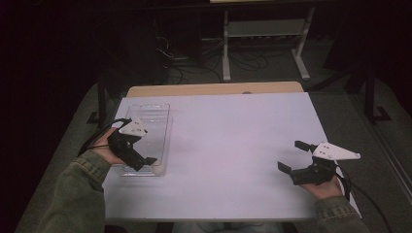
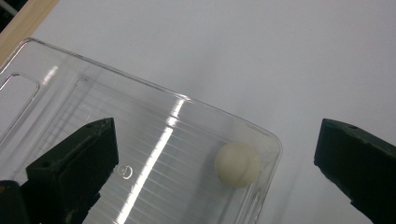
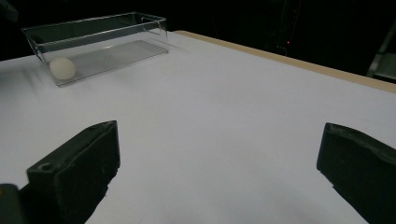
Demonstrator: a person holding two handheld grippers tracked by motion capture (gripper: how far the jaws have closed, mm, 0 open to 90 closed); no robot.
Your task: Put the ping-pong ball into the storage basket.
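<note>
My left gripper [image 1: 138,158] hangs over the near end of the clear plastic bin [image 2: 154,140], jaws wide apart and empty. The white ball [image 2: 237,164] sits in the bin's near right corner. I'd drop straight down and straddle it, since the two bin walls crowd that corner. My right gripper [image 1: 295,156] idles wide open and empty, well apart over the bare white tabletop [image 1: 233,141].

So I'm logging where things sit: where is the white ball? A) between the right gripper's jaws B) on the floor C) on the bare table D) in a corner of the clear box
D: the ball lies inside the clear box, against a corner, below the open left gripper.
</note>
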